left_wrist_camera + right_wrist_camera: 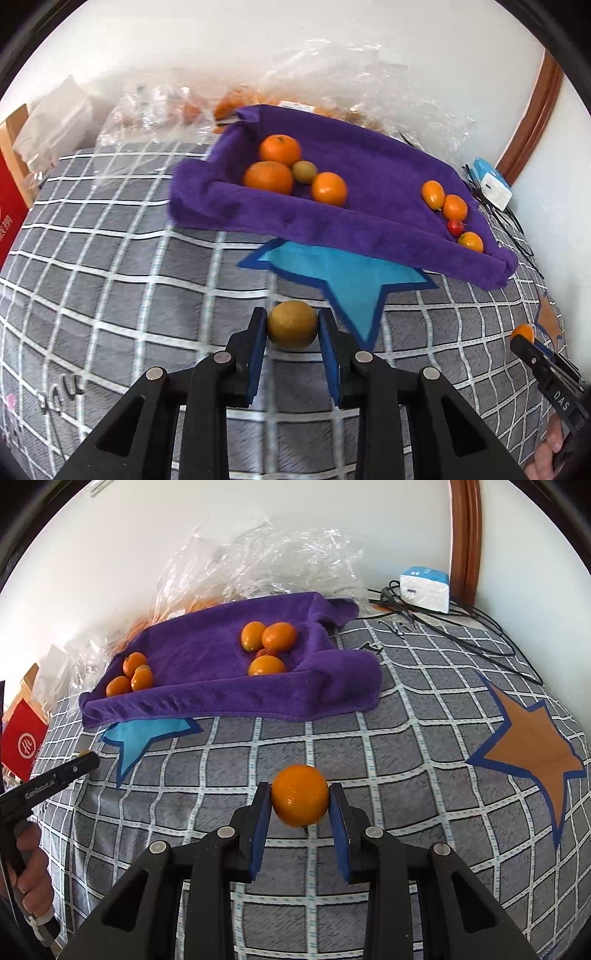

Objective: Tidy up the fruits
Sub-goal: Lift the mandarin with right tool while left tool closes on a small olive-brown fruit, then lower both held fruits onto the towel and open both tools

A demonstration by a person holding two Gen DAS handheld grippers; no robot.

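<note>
My left gripper (pixel 292 325) is shut on a brownish-green round fruit (pixel 291 323) just above the checked bedspread. My right gripper (pixel 300 800) is shut on an orange (pixel 300 799); it also shows at the right edge of the left wrist view (pixel 523 333). A purple towel (pixel 369 173) folded like a tray lies ahead. Its left end holds three oranges (pixel 269 177) and a small green fruit (pixel 305 171). Its right end holds small oranges (pixel 454 206) and a red strawberry (pixel 455 226). The towel (pixel 207 653) and both fruit groups also show in the right wrist view.
Clear plastic bags (pixel 332 81) with more oranges lie behind the towel against the wall. A red box (pixel 11 206) stands at the left. A white and blue box (pixel 424 587) with black cables (pixel 461 627) lies at the far right. The left gripper's arm (pixel 48 779) is at the right view's left.
</note>
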